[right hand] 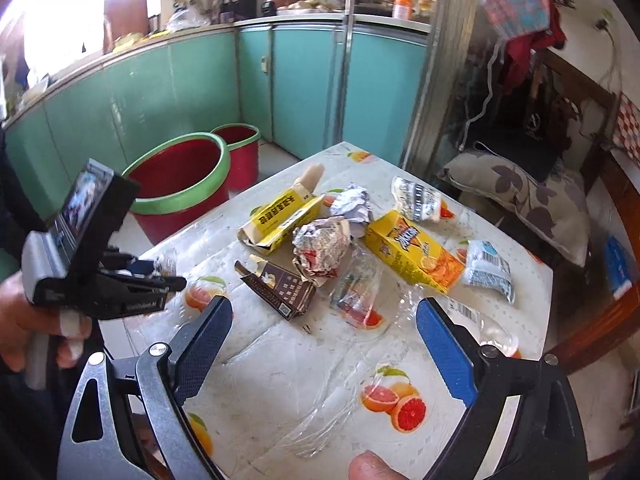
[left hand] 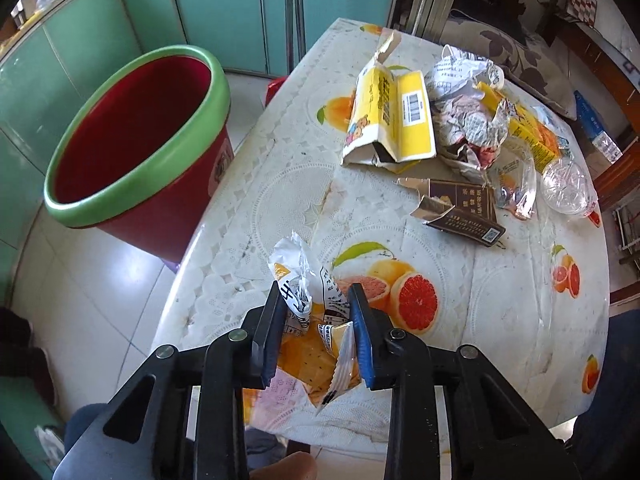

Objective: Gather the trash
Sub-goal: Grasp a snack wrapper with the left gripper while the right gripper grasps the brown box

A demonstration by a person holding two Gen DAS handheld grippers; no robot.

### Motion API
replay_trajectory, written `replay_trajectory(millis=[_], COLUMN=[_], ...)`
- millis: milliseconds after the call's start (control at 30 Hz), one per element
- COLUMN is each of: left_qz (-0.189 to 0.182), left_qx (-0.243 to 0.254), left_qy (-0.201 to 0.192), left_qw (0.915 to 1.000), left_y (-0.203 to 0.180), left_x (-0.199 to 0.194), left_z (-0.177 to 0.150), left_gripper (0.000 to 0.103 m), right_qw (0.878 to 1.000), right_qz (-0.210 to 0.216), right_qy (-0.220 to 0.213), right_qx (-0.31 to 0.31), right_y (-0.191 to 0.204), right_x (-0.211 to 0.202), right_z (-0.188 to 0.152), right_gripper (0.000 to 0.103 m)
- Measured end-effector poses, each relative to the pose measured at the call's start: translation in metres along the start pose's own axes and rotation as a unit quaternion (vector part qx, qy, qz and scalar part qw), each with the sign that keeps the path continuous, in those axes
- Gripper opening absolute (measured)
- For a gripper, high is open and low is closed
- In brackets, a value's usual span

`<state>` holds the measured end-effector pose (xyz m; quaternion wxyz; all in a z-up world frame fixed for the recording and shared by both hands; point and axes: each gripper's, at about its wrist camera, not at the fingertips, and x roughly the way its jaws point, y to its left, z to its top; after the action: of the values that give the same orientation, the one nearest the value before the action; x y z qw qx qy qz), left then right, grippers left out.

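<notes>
- Jaws of the left gripper [left hand: 316, 300] are pinched on a crumpled snack wrapper [left hand: 308, 308], white at the top and orange lower down, which bulges between the two pads at the near edge of the table [left hand: 500, 320].
- Jaws of the right gripper [right hand: 324, 320] stand wide apart above the table with nothing between them; clear crinkled plastic film [right hand: 340, 392] lies on the cloth under them.
- Further along the table sits the rest of the litter: a torn yellow carton [left hand: 390, 120], a ball of crumpled printed paper [left hand: 468, 120], a brown cigarette pack [left hand: 464, 212], a long yellow box [right hand: 412, 252], a clear plastic wrapper [left hand: 514, 184] and two small white printed packets [right hand: 490, 270].
- Fruit pictures, oranges and cut grapefruit, mark the white lace-patterned tablecloth [left hand: 280, 184].
- Beside the table's left edge stands a red bin with a green rim [left hand: 136, 152], its mouth open and its inside bare where visible; a second red bin [right hand: 242, 152] stands behind it.
- Green cabinets [right hand: 160, 80] line the wall beyond, and a patterned cushion [right hand: 532, 196] rests to the right.
</notes>
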<state>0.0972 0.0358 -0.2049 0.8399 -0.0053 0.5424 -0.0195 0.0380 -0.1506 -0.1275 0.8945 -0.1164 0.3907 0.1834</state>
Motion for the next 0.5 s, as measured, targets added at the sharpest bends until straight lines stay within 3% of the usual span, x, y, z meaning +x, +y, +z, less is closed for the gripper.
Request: replay_trajectory(millis=[233, 500], left_qz=[0.014, 0.007], left_qx=[-0.026, -0.073], left_qy=[-0.043, -0.063], left_qw=[0.9987, 0.9953], left_y=[0.03, 0.068], left_x=[-0.037, -0.05], left_z=[0.003, -0.004], left_gripper=[0.03, 0.031], right_qw=[0.987, 0.967], right_qz=[0.018, 0.017], right_qy=[0.023, 0.061], right_qx=[-0.157, -0.245], right_y=[0.063, 0.089], right_x=[0.065, 0.137], right_z=[0.0, -0.004], right_gripper=[0.094, 0.093])
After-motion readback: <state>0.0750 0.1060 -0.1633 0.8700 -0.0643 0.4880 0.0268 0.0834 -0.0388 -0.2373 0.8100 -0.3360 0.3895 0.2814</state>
